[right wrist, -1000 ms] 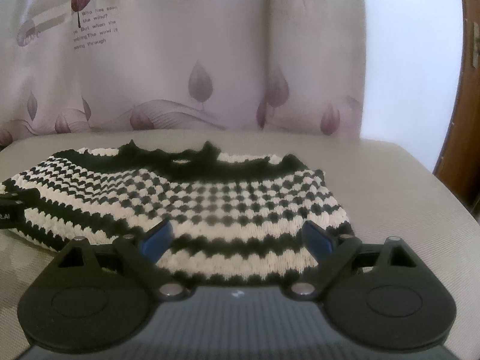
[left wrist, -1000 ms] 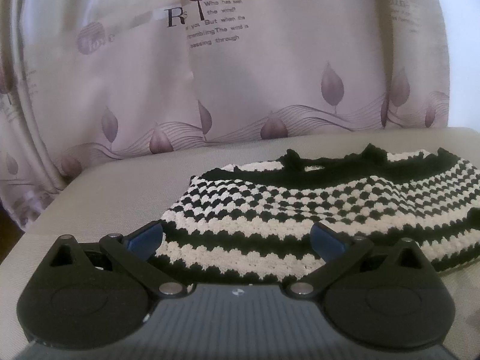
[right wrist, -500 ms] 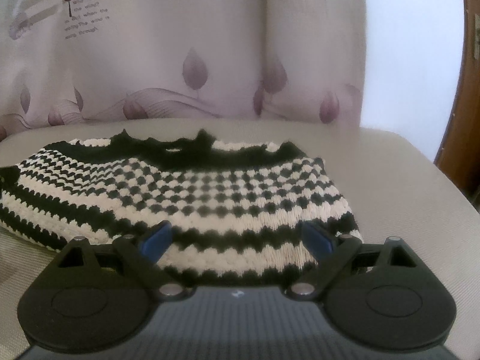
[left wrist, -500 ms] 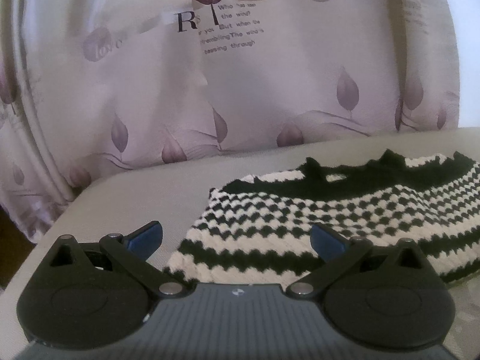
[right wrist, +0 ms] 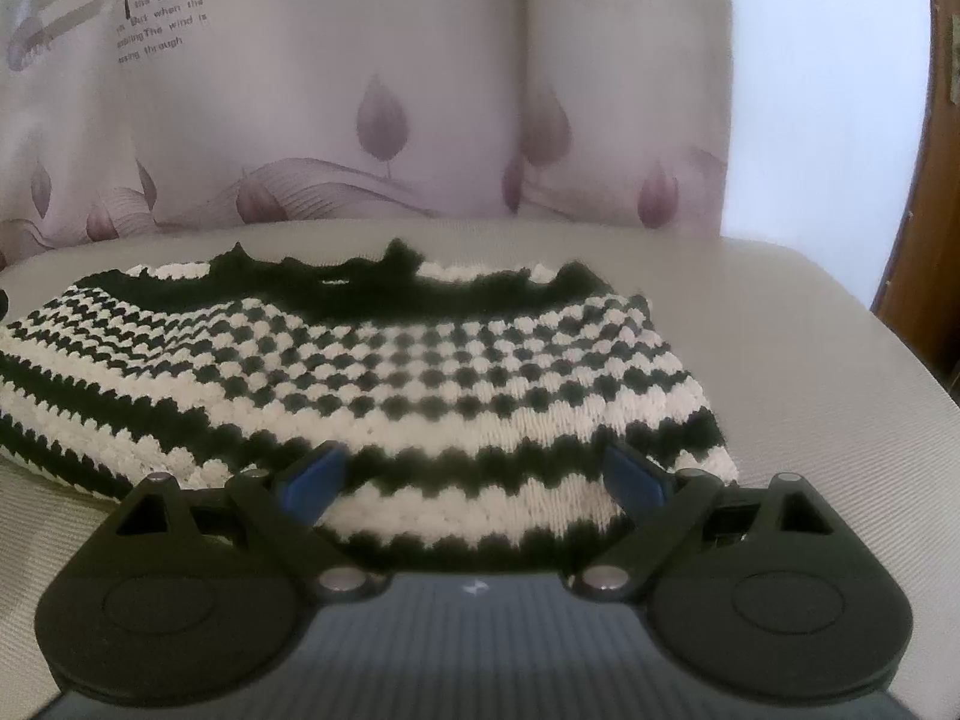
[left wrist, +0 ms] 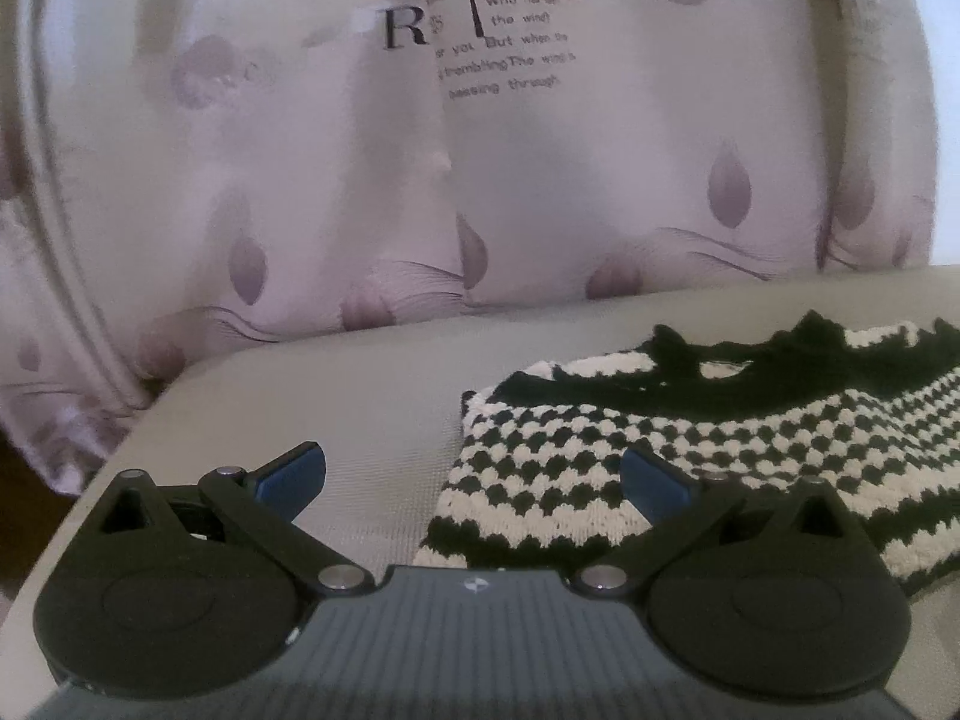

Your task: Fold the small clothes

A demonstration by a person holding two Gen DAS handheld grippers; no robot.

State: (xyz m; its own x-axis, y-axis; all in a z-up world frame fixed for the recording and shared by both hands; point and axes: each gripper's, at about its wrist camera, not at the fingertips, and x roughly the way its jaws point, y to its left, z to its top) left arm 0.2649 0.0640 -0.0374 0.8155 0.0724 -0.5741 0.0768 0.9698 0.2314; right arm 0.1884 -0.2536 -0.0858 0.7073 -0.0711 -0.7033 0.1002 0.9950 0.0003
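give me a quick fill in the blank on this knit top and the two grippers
1. The knit top is patterned in black and ____.
2. Both the left hand-held gripper and the right hand-held gripper have their jaws ____.
3. The curtain behind the table is printed with ____ shapes.

Missing words: white; open; leaf

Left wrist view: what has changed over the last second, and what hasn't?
The left gripper has slid left, so the black-and-white knitted garment now sits mostly right of its fingers. The right gripper stayed over the garment's near hem. Both remain open; nothing grasped, garment unmoved on the grey table.
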